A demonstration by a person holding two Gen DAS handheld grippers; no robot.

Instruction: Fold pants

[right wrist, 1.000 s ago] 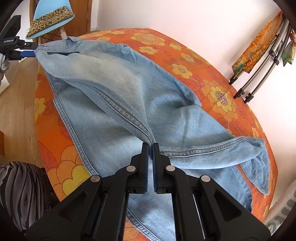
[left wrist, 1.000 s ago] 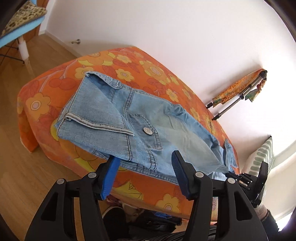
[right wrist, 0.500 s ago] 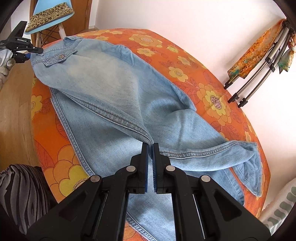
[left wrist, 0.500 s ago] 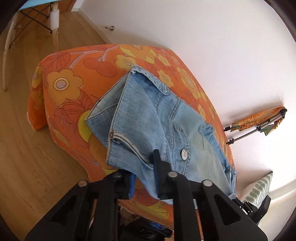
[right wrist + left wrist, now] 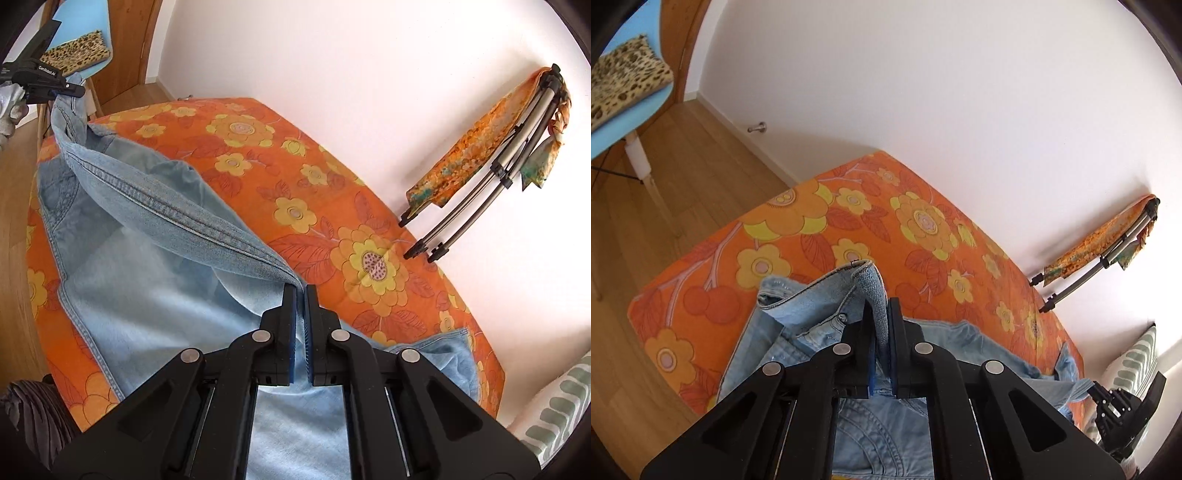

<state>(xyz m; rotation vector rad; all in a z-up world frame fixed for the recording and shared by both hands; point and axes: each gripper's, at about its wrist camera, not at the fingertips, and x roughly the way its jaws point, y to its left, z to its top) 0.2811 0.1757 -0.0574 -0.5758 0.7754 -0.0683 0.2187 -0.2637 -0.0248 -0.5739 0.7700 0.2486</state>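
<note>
Orange flowered bed point(image 5: 369, 206) below: my left jaws point(image 5: 882, 332) clamp the pants point(image 5: 155, 280) at the waistband, right jaws point(image 5: 300, 306) pinch the leg seam, lifting it off the bed; no fold laid yet.

— What have we got in our left gripper point(image 5: 882, 321)?
— We're clamped on a fold of the denim pants point(image 5: 798, 332), raised above the orange flowered bedspread point(image 5: 923, 229).
— And beyond us?
— White wall point(image 5: 923, 92), wooden floor point(image 5: 694, 170), blue chair point(image 5: 631, 107).
</note>
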